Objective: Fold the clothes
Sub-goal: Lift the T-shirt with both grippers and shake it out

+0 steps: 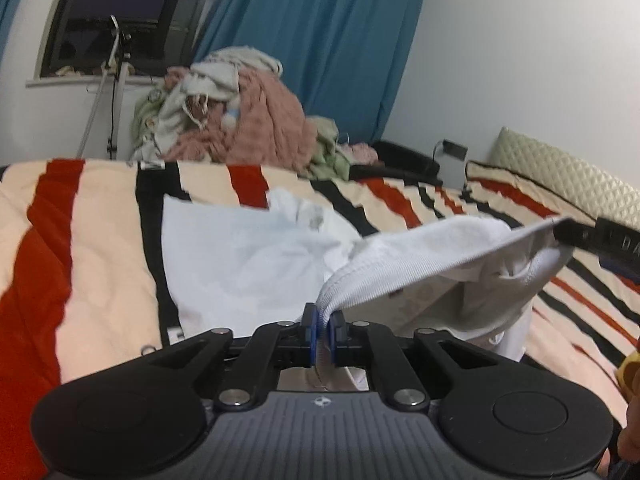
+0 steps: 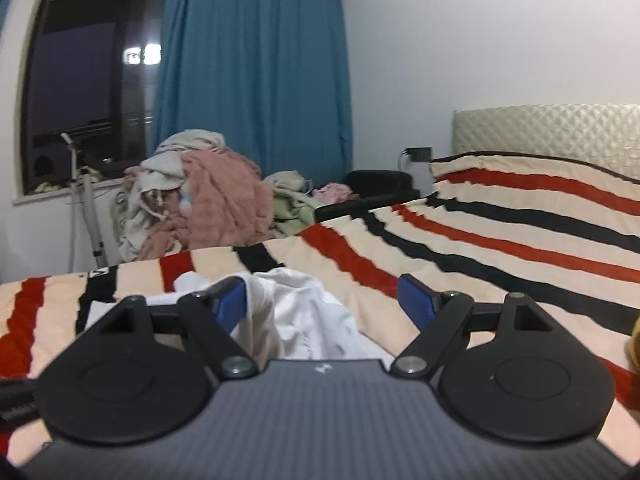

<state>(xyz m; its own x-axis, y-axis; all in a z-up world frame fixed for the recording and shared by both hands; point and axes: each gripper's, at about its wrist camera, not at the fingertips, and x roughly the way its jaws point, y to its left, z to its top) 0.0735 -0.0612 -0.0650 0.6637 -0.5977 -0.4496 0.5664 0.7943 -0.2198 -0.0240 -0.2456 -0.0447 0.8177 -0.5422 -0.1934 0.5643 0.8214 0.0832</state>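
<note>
Striped bedspread (image 1: 100, 240): white garment (image 1: 248, 256) (rumpled).

White garment (image 1: 248, 256), ribbed knit at hem, partly spread flat at centre of left wrist frame, upon striped bedspread. Right portion lifted and stretched toward right edge of frame, underside sagging in folds. Seen crumpled at lower centre of right wrist frame (image 2: 296, 316), one fold draped against left blue pad.
</note>
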